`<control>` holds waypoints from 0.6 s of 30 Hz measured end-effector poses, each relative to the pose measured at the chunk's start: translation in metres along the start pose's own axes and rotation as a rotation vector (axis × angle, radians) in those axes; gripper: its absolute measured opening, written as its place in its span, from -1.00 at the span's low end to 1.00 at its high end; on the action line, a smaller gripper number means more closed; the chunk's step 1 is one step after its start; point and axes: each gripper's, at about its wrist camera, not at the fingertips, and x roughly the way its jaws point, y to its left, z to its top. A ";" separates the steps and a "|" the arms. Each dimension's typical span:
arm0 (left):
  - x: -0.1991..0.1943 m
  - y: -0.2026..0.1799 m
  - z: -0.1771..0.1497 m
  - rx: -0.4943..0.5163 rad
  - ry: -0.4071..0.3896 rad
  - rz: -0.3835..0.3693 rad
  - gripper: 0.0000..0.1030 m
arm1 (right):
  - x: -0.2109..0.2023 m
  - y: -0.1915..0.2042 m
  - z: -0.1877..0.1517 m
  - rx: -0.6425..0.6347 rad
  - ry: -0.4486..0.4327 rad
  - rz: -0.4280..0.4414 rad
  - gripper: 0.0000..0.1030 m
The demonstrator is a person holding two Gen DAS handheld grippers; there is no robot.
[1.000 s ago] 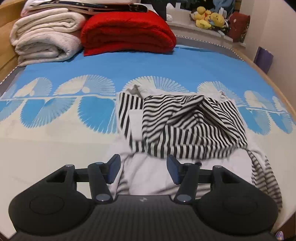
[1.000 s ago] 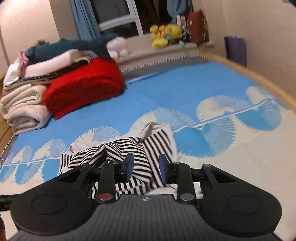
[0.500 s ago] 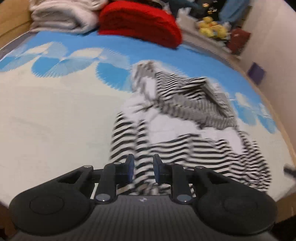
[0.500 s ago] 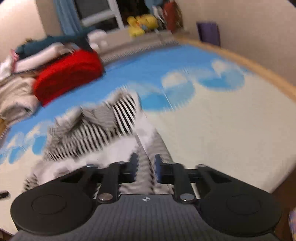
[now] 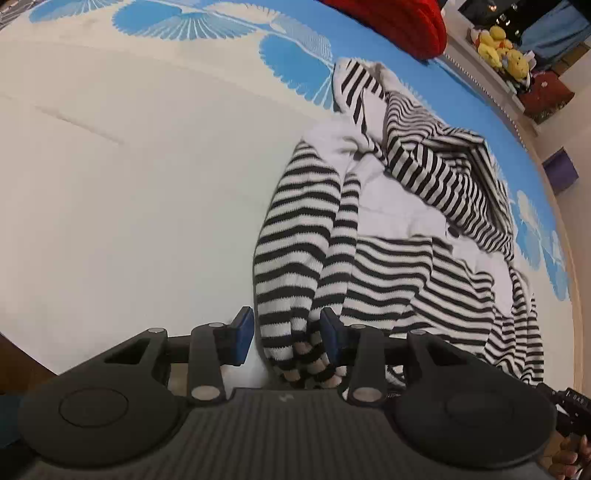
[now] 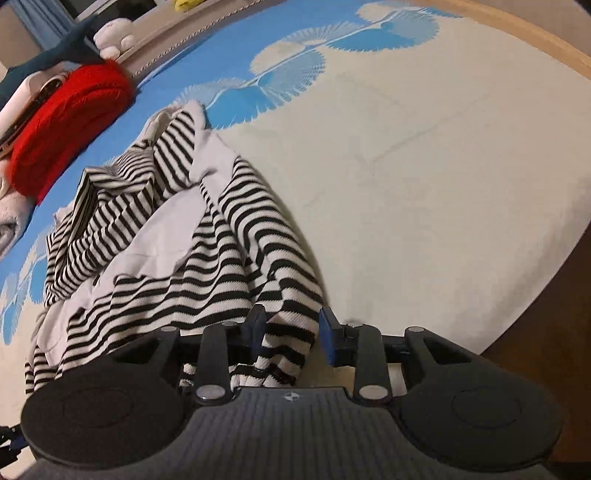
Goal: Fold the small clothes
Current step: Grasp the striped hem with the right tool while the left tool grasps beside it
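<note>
A black-and-white striped top with white panels [image 5: 388, 221] lies rumpled on the bed sheet [image 5: 129, 184]. In the left wrist view a striped sleeve [image 5: 291, 251] runs down to my left gripper [image 5: 287, 336]. Its cuff sits between the jaws, which are opening; the right pad touches the cloth and the left pad stands just clear. In the right wrist view the striped top [image 6: 177, 236] reaches my right gripper [image 6: 292, 332]. A striped hem corner lies between its opening jaws, with a gap at the right pad.
A folded red blanket [image 5: 399, 22] [image 6: 66, 110] lies at the bed's far end, with yellow plush toys [image 5: 498, 44] on a ledge behind and a purple box [image 5: 559, 171] by the wall. The near mattress edge [image 6: 535, 314] drops off close beside the right gripper.
Both grippers came down and forward to the garment's near edge. Their jaws narrowed, then widened again. A sleeve cuff and a hem corner now sit between jaws that held nothing a second ago.
</note>
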 end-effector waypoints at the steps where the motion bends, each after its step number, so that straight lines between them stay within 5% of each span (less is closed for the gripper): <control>1: 0.002 -0.001 -0.001 0.003 0.005 0.004 -0.15 | 0.002 0.001 0.000 -0.002 0.006 0.002 -0.36; 13: 0.009 0.000 0.002 -0.067 0.005 -0.047 -0.06 | 0.025 0.012 -0.005 -0.045 0.078 -0.046 -0.33; 18: 0.020 -0.005 -0.001 -0.045 0.036 -0.013 0.04 | 0.026 0.011 -0.007 -0.055 0.084 -0.053 -0.34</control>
